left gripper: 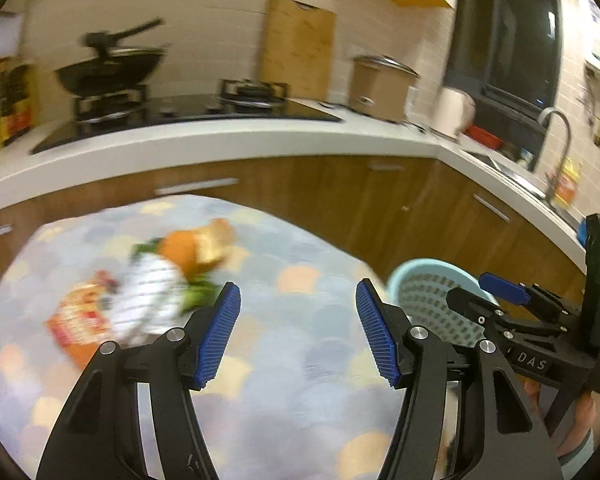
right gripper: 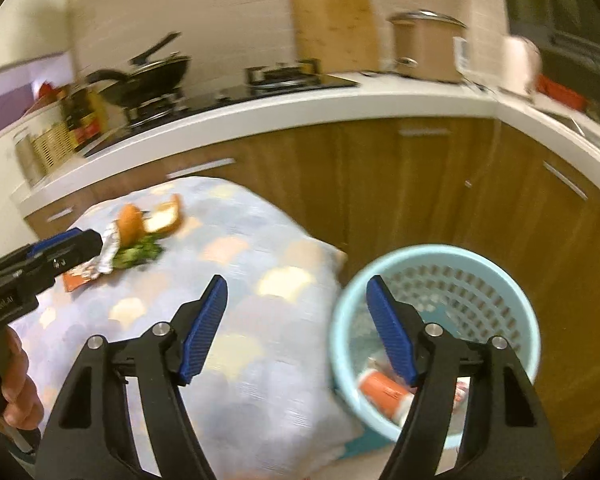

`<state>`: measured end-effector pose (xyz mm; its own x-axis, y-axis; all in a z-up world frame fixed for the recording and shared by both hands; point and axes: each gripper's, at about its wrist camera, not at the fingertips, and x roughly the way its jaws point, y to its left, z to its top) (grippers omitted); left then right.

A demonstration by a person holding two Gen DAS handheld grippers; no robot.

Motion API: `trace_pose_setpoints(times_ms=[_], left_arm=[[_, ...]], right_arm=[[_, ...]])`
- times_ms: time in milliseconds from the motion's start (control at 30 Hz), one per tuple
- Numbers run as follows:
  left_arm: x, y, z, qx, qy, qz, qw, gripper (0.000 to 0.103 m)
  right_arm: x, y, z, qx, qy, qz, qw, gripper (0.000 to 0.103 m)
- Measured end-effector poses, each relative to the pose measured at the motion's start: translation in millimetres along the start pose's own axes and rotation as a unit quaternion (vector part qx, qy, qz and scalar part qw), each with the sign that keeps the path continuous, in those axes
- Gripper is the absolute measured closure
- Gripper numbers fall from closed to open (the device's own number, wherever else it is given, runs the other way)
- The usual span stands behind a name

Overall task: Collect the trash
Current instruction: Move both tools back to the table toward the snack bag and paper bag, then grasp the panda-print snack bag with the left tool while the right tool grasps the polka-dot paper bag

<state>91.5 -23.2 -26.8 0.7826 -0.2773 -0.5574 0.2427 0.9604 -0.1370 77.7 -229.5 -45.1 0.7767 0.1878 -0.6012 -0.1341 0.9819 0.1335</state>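
Note:
A small heap of trash lies on the cloth-covered table (left gripper: 300, 240): an orange peel (left gripper: 180, 254), a piece of bread (left gripper: 217, 240), crumpled foil (left gripper: 148, 296), greens (left gripper: 198, 299) and an orange packet (left gripper: 80, 326). My left gripper (left gripper: 298, 320) hangs open and empty just right of the heap. A light blue perforated bin (right gripper: 440, 250) stands beside the table's right corner. An orange wrapper (right gripper: 380, 390) lies inside it. My right gripper (right gripper: 296, 312) is open and empty, one finger over the bin's rim and one over the table. The heap also shows in the right wrist view around the peel (right gripper: 130, 220).
Behind the table runs a white kitchen counter (left gripper: 260, 136) over wooden cabinets (left gripper: 340, 200). On it are a black stove (left gripper: 188, 108) with a wok (left gripper: 108, 70), a cutting board (left gripper: 298, 46), a lidded pot (left gripper: 382, 84) and a sink faucet (left gripper: 558, 128). A person's hand (right gripper: 16, 396) holds the left tool.

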Motion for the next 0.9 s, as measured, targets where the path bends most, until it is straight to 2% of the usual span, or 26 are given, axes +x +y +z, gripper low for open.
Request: trace_pose_setpoints(times_ms=[133,200,400,467,600,733,833,900], left_arm=[[-26.9,34.7,-3.6,-0.007,-0.026,0.052,0.9983,0.045],[-36.2,55.9,-5.0,-0.018,-0.032,0.072,0.9967,0.045],[-38.1,122.0,-14.2,-0.084,-0.013,0.108,0.9905,0.045],[-29.2,138.0,-16.2,-0.1,0.003,0.104,0.9896,0.045],[2.4,166.6,-23.4,-0.137,0.058,0.069,0.9864,0.045],[22.2,180.5,-31.2,-0.165,0.075,0.062,0.9814,0.045],[28.2,187.8,-32.2,-0.171,0.078,0.062,0.9802,0.045],[38.1,192.5,-31.6,-0.173,0.094,0.047,0.9793,0.045]], right_arm=[[14.2,39.9,-1.4,-0.016,-0.004,0.041,0.999,0.053],[26.8,57.5,-4.1,-0.02,0.009,0.054,0.998,0.067],[53.9,105.8,-13.0,-0.035,0.036,0.08,0.996,0.067],[59.1,117.5,-12.5,-0.043,0.038,0.08,0.995,0.067],[69.6,130.3,-13.9,-0.05,0.039,0.083,0.994,0.067],[75.4,136.5,-17.2,-0.049,0.049,0.113,0.991,0.067],[73.9,142.5,-8.8,-0.053,0.046,0.121,0.99,0.065],[75.4,149.4,0.6,-0.056,0.044,0.128,0.989,0.063]])
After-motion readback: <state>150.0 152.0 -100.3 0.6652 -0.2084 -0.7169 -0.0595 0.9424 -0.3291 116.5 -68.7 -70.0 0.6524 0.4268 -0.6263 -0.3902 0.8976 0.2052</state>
